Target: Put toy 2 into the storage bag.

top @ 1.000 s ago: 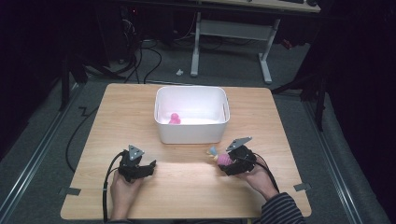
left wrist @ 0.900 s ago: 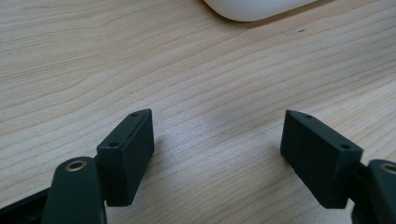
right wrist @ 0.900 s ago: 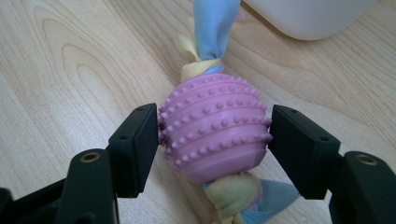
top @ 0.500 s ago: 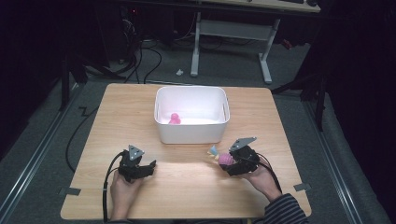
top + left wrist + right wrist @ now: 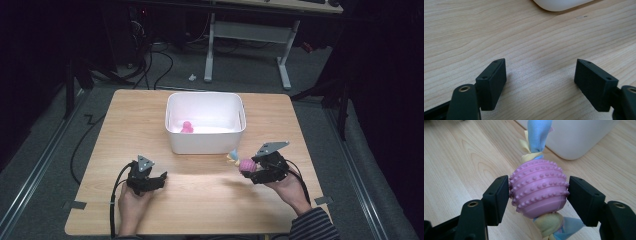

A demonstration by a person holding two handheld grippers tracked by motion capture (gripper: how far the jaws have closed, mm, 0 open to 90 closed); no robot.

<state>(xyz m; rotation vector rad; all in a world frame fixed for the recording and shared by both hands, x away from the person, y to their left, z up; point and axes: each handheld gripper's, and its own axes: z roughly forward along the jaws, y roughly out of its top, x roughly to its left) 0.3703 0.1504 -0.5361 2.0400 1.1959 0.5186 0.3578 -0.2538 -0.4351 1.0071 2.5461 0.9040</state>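
Just in front of the white bin (image 5: 205,141), the right gripper (image 5: 248,168) is clamping the pink knobbed toy (image 5: 538,188), its fabric-tailed long axis pointing binward, while the left gripper (image 5: 159,181) is resting open on the table (image 5: 200,205).

Pale wood-grain table (image 5: 200,200), matt, fine streaks along the boards. White plastic bin (image 5: 205,142) at the far middle, smooth, faintly glossy at the rim. Pink toy ball (image 5: 539,188) at the near right: rubbery, ridged and studded, soft sheen. Fleece cloth strips (image 5: 537,132) knotted through it, blue and pale yellow, fuzzy and matt. Black matt plastic pads (image 5: 499,200) against it on the right gripper (image 5: 539,197); same dull black on the left gripper (image 5: 540,82).
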